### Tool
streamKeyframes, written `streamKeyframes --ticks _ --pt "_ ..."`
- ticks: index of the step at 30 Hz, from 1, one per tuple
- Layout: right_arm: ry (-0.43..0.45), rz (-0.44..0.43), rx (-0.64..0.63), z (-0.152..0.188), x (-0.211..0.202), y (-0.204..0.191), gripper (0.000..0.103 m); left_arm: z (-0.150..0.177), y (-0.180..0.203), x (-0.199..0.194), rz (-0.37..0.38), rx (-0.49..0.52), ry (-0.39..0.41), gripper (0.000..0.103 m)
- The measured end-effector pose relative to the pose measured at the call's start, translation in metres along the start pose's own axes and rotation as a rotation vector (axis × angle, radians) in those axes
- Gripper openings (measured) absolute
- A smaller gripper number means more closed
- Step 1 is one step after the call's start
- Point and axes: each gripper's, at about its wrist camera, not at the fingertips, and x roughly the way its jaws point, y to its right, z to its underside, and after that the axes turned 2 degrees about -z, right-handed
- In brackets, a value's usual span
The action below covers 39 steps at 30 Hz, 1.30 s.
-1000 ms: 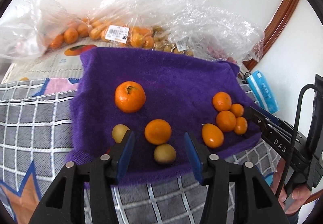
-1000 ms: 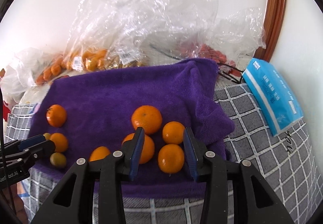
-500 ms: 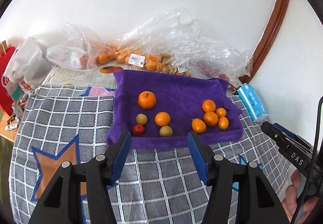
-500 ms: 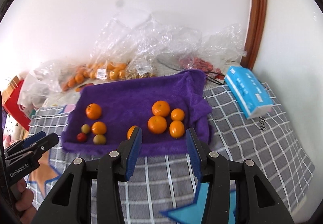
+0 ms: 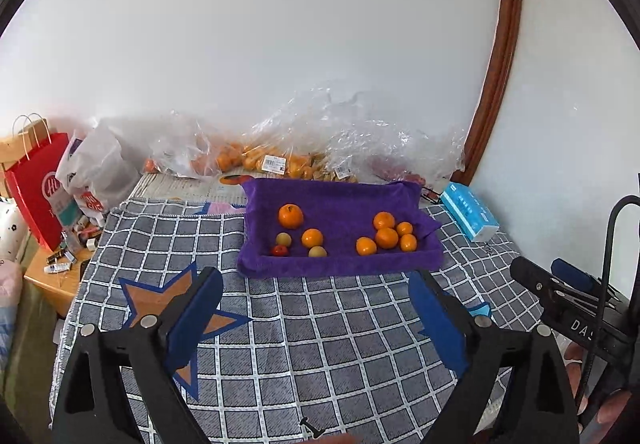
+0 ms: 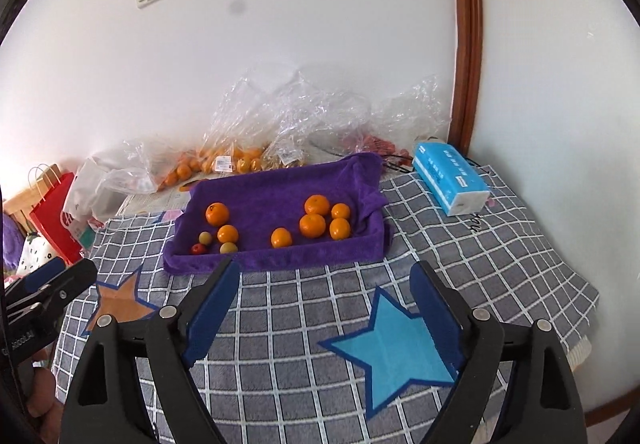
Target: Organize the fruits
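A purple towel (image 5: 340, 204) (image 6: 276, 188) lies on a grey checked blanket. On its right side sit several oranges (image 5: 386, 237) (image 6: 313, 225) in a cluster. On its left side are a big orange (image 5: 291, 215) (image 6: 217, 214), a smaller orange (image 5: 312, 237), two yellow-green fruits (image 5: 283, 239) (image 5: 317, 252) and a small red fruit (image 5: 280, 250) (image 6: 198, 249). My left gripper (image 5: 316, 292) is open and empty, well in front of the towel. My right gripper (image 6: 324, 280) is open and empty, also in front of the towel.
Clear plastic bags of fruit (image 5: 256, 160) (image 6: 240, 160) lie along the wall behind the towel. A blue tissue pack (image 5: 470, 216) (image 6: 450, 176) lies at the right. A red paper bag (image 5: 36, 188) and a low wooden table (image 5: 56, 276) stand at the left.
Both grippers have pulled back far from the towel and opened wider. The fruits have not moved.
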Motion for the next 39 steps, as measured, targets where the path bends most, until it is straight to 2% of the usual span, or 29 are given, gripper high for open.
streamKeyframes --ticks 4,16,39 --pt "0.046 0.013 -0.008 0.013 -0.026 0.001 0.100 0.007 0.006 -0.019 -0.009 0.001 0.023 0.098" --pt "0.079 0.000 0.004 0.029 -0.061 0.011 0.100 0.024 0.015 -0.046 -0.029 0.009 0.054 0.098" --pt "0.088 0.011 -0.007 0.033 -0.069 0.013 0.100 0.023 0.028 -0.057 -0.039 0.037 0.070 0.098"
